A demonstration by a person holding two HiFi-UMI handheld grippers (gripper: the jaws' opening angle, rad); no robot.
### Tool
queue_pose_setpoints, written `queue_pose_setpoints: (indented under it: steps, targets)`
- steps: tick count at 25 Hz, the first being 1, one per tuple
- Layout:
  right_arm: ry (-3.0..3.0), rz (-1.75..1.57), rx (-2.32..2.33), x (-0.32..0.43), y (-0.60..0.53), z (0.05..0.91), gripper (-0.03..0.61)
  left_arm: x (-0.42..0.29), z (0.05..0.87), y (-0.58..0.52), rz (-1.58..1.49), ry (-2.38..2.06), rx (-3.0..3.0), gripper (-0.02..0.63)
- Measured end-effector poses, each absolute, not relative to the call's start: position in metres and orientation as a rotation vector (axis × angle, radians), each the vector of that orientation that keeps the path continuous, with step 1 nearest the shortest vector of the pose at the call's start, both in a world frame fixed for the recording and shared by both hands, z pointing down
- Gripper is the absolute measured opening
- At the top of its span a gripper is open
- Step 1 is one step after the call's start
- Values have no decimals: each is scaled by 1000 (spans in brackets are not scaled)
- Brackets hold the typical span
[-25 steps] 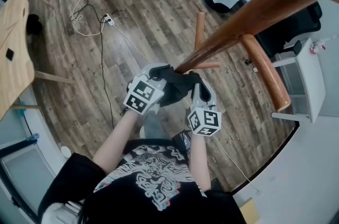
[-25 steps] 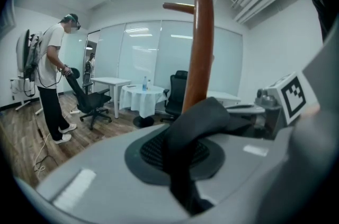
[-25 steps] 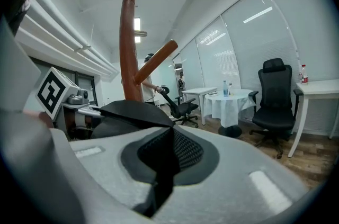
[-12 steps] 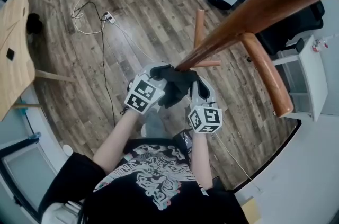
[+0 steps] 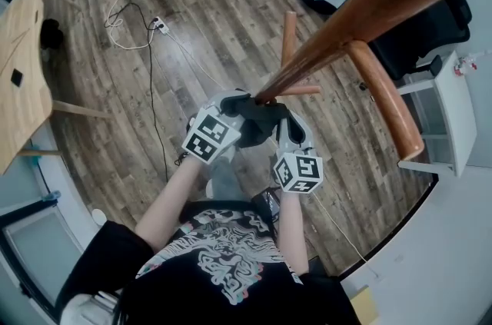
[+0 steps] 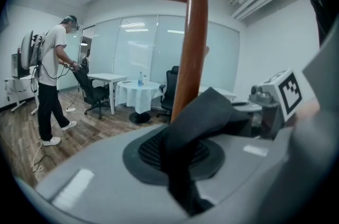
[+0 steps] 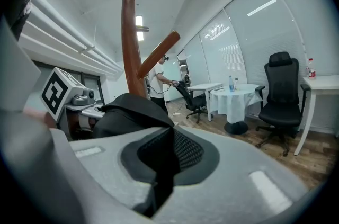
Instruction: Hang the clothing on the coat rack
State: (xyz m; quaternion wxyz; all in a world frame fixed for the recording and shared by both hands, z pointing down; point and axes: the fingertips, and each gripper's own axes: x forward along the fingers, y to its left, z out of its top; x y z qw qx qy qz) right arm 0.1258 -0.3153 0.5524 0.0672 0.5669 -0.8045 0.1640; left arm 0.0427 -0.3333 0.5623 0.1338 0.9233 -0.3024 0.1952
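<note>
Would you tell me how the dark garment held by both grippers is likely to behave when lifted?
Probably floppy: the garment bunches and folds between the left gripper and right gripper. Likely light, since thin pinches in both shut jaws carry it. It may sag or swing against the rack.

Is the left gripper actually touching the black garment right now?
Touching. The left gripper view shows the black garment pinched in the left gripper: its fingers are closed on the fabric, which comes out on both sides.
</note>
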Motion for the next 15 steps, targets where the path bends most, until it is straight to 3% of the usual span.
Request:
queue_pose_setpoints:
  steps: [8,10,15]
  targets:
    - [-2421,512,1707,125,-312,553,8,45,564,-325,576,-824,2678,17]
    - [-2426,529,1697,125,-312,555,48,46,566,-323,580,-816,2678,19]
    - [-2418,553,1684,126,-310,558,54,51,567,-319,594,-790,2677,35]
